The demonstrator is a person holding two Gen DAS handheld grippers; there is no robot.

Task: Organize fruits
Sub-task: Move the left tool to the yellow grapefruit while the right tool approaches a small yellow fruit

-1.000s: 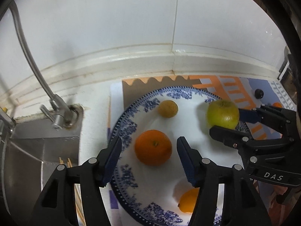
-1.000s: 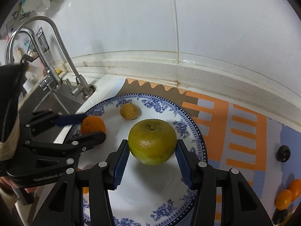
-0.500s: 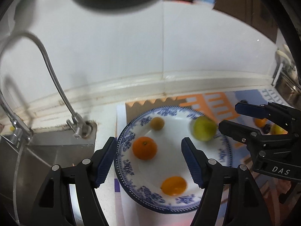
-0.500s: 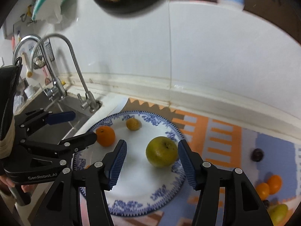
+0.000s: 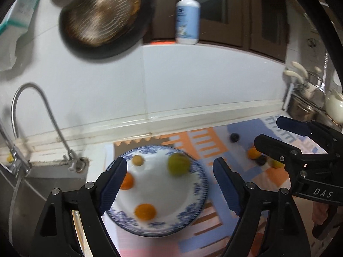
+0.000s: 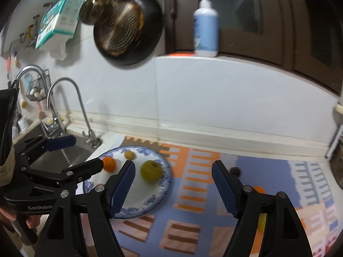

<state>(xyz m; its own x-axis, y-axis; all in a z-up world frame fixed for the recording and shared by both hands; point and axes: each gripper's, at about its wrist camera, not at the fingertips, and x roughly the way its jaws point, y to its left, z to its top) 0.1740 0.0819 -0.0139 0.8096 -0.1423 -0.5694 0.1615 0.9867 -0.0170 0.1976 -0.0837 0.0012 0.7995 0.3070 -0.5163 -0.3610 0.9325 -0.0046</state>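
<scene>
A blue-and-white plate (image 5: pixel 199 194) (image 6: pixel 165 186) lies on a patterned mat beside the sink. On it rest a green-yellow fruit (image 5: pixel 178 166) (image 6: pixel 151 171), an orange (image 5: pixel 127 181) (image 6: pixel 109 164), a second orange (image 5: pixel 145 211) and a small tan fruit (image 5: pixel 137 160) (image 6: pixel 129 155). My left gripper (image 5: pixel 170 187) hovers above the plate, jaws opening, nothing between them. My right gripper (image 6: pixel 172 187) hangs above the mat right of the plate, jaws opening and empty. Loose fruits lie on the mat: a dark one (image 5: pixel 234 137) (image 6: pixel 235 170) and an orange one (image 5: pixel 253 153) (image 6: pixel 258 189).
A curved tap (image 5: pixel 42 120) (image 6: pixel 72 107) and steel sink (image 5: pixel 42 184) stand left of the plate. A dark pan (image 5: pixel 100 17) hangs on the white wall, with a soap bottle (image 5: pixel 187 15) on the ledge above. Pots (image 5: pixel 310 105) sit at the far right.
Both grippers let go of their fruits, opened wider and rose back from the plate. The orange and the green fruit stay on the plate. The view now takes in the wall, pan and bottle.
</scene>
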